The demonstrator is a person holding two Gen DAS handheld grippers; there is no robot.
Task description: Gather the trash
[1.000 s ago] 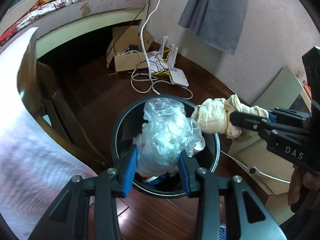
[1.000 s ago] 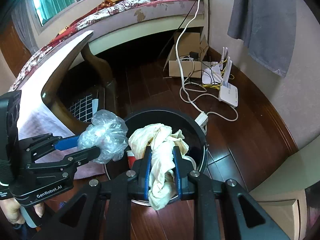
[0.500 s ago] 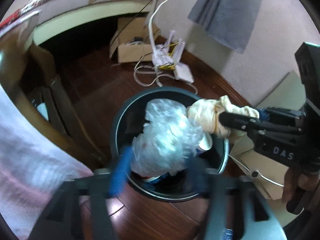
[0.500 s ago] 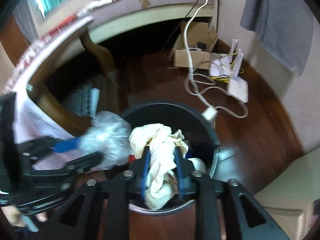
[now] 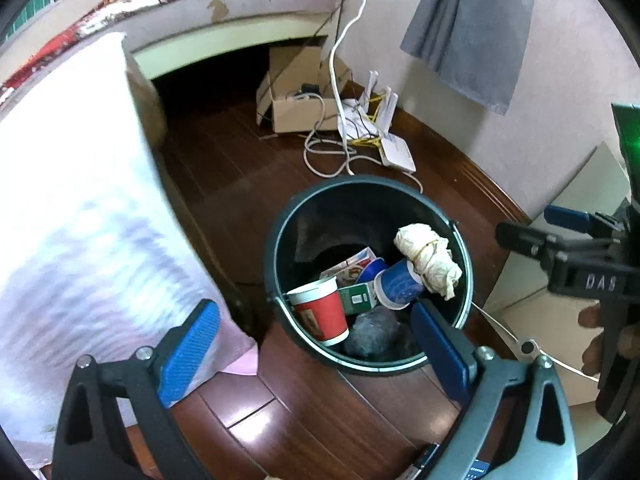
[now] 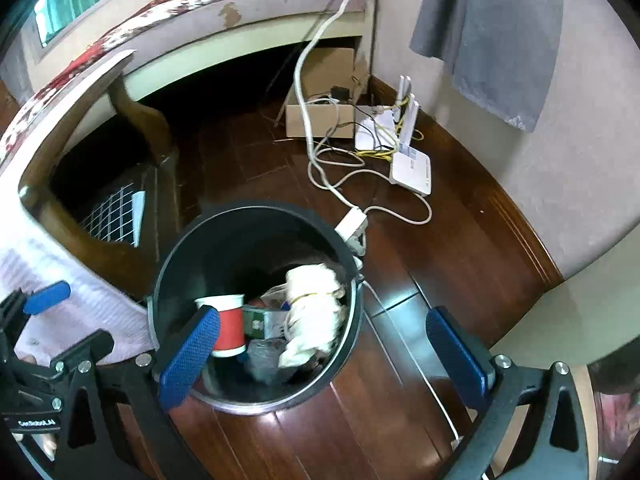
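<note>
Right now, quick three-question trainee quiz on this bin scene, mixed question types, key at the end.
1. True or false: the left gripper is shut on a plastic bag.
2. Where is the cream cloth wad? A) on the floor B) inside the bin C) in the right gripper
3. Fill in: the cup nearest the left gripper is ___ coloured.

Key: 1 false, both grippers are open and empty. 2 B. 3 red.

Plastic bag (image 5: 372, 334): half buried under cups, dim. Green box (image 5: 358, 299): label unreadable. Bin (image 6: 256, 224) near rim: behind blue pad (image 6: 188, 360). Tablecloth (image 5: 72, 216): blurred.
</note>
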